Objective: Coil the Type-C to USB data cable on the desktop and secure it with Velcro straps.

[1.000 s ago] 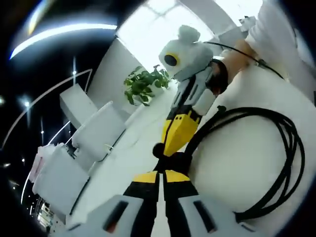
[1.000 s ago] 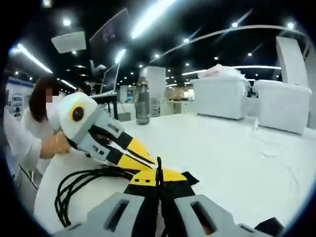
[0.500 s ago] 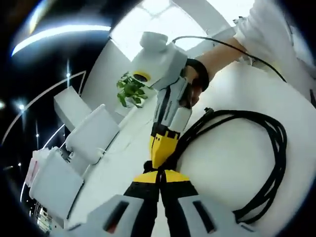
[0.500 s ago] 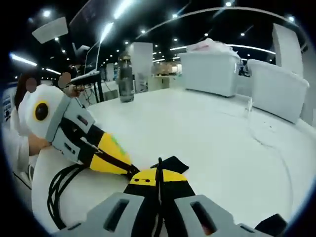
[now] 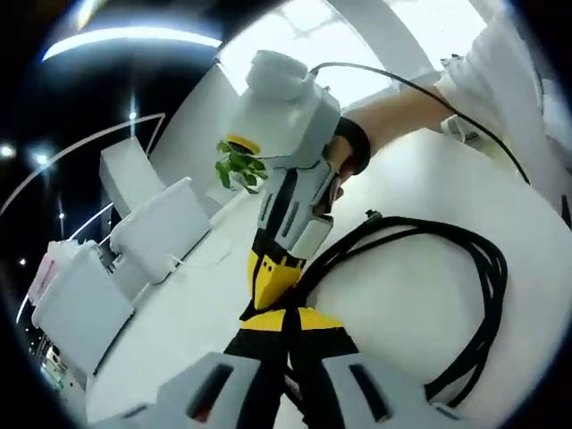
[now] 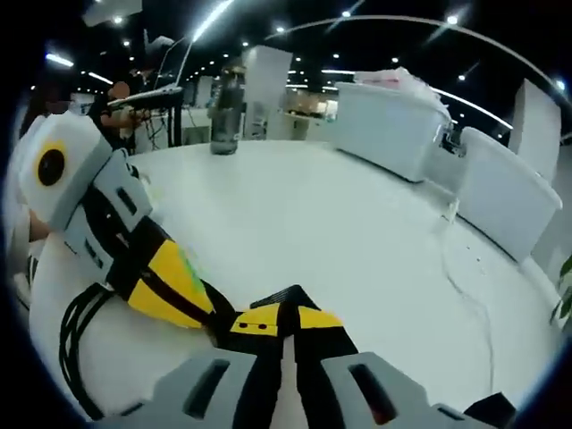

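The black data cable (image 5: 490, 284) lies in several loops on the white table (image 5: 402, 304), its strands gathering toward my left gripper (image 5: 286, 315). That gripper is shut on the bundle. My right gripper (image 5: 268, 279) comes down from above, its yellow tips meeting the left gripper's tips. In the right gripper view, my right gripper (image 6: 286, 317) is shut on the black Velcro strap (image 6: 290, 295), which folds up just past its tips. The left gripper (image 6: 217, 317) enters from the left and touches the strap. Cable loops (image 6: 73, 344) trail out beneath it.
White bins (image 6: 398, 112) stand at the table's far side, with a dark bottle (image 6: 225, 112) at the back. A thin white cord (image 6: 460, 277) runs across the table on the right. A potted plant (image 5: 234, 170) stands beyond. A person's forearm (image 5: 402, 112) holds the right gripper.
Both views have swung with the hands. The right gripper has come closer to the left one and stands steeper over its tips. Both stay shut, tip to tip, at the strap.
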### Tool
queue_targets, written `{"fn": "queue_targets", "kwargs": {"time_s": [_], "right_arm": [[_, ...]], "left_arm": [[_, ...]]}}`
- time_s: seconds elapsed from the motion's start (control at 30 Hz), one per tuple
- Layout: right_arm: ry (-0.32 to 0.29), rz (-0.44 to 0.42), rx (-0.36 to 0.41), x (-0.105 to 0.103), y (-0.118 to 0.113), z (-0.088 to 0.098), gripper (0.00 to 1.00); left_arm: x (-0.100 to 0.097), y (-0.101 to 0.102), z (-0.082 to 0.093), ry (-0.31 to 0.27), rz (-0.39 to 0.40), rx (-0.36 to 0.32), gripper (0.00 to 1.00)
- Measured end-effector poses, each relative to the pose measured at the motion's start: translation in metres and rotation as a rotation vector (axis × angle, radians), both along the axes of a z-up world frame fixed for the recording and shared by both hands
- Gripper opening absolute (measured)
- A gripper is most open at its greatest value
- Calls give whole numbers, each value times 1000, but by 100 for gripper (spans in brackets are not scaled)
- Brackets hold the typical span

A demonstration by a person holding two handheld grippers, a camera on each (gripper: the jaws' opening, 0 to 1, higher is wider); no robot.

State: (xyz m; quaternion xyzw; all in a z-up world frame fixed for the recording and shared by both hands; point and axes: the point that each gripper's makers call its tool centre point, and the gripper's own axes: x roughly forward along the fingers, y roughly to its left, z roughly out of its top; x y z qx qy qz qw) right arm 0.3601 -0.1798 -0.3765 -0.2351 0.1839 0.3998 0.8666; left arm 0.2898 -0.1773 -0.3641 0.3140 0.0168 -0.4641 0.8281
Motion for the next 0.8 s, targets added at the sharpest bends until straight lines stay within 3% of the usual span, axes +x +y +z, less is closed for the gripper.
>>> {"fn": "queue_targets", "kwargs": {"time_s": [0.17,0.27,0.33,0.4,0.47,0.53,0.6,0.63,0.67,0.77,0.8], "right_arm": [[-125,17,-110,18,-10,4,2],[-172,41,1,19,-5,25,1],[-55,112,104,4,6,29,1],[65,175,157,-10,15,28,1],[199,206,136,-22,15,15,0],[268,214,117,-24,14,6,0],[293,207,73,-23,11,-5,0],[265,198,53,-18,9,-8,0],[234,230,107,-17,17,-3,0],[252,244,103,-22,12,-6,0],[231,259,98,-23,12,-5,0]], "left_arm": [[0,1,0,11,8,-16,4],[0,1,0,11,12,-16,4],[0,1,0,6,16,-11,4],[0,2,0,-1,21,-4,4],[-1,4,1,-13,32,8,4],[0,8,3,-20,48,10,4],[3,12,7,-8,71,-20,4],[4,12,8,3,77,-41,4],[4,13,10,25,80,-70,4],[8,16,11,61,96,-109,4],[9,17,9,63,102,-105,4]]}}
